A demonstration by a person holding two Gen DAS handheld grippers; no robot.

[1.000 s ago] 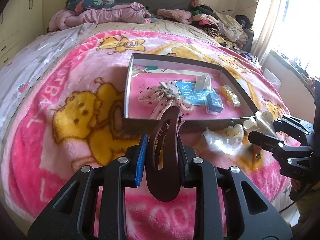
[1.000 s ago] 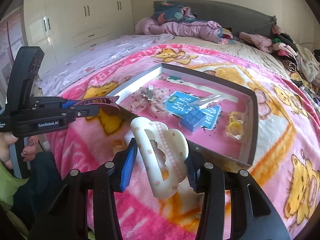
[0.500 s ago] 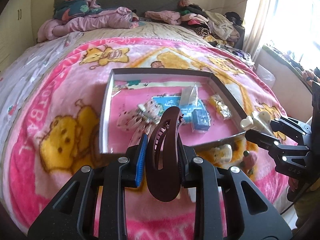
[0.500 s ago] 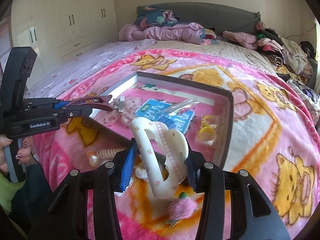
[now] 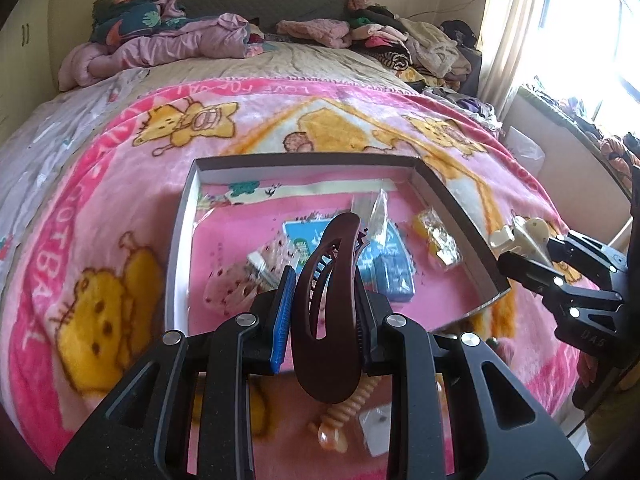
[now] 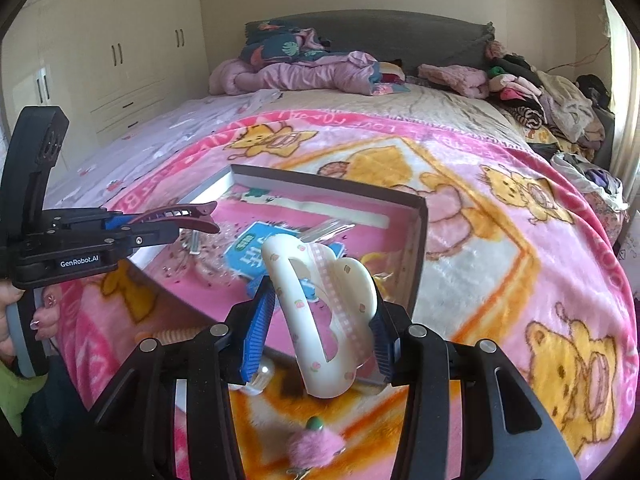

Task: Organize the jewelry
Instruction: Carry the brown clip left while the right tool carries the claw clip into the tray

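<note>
My left tongs are clamped on the brown hair clip and my right tongs on the cream clip, both over the box's near edge. I should lower each onto bare pink floor, clear of the packets.
</note>
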